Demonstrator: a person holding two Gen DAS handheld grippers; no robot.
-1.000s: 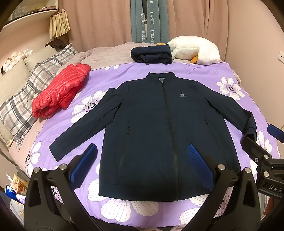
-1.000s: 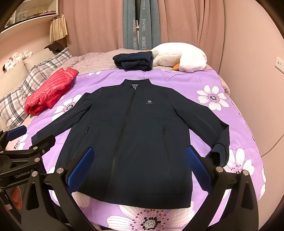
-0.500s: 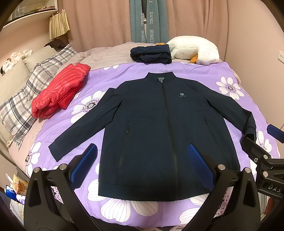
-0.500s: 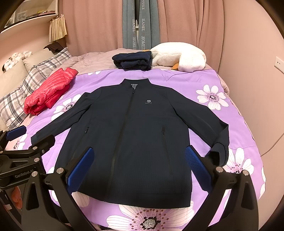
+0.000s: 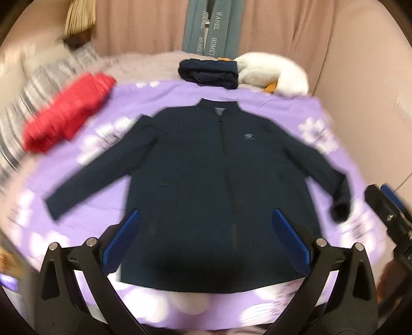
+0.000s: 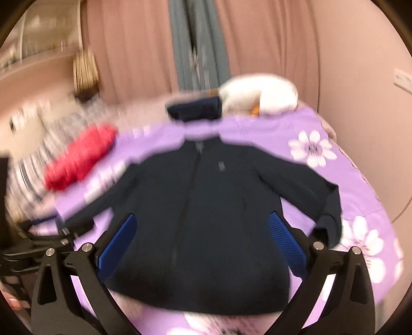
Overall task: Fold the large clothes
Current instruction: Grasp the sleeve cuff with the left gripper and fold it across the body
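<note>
Bed (image 5: 303,113) under purple floral cover fills room. Pink curtains (image 5: 144,23) far, grey-green panel (image 5: 213,25) centre. Plaid pillows (image 5: 15,123) left. Pink wall (image 6: 365,64) right, warm light.

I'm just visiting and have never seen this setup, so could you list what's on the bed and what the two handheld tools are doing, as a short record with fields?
Surface: purple flower-print bedspread
Main garment: dark navy zip-front jacket, spread flat, front up, sleeves out to the sides
Folded item: dark navy folded garment at the far end
Beside it: white plush toy
Other garment: red puffer jacket, bunched at the far left
Left tool: open, holding nothing, over the jacket hem
Right tool: open, holding nothing
Image: both views motion-blurred
</note>
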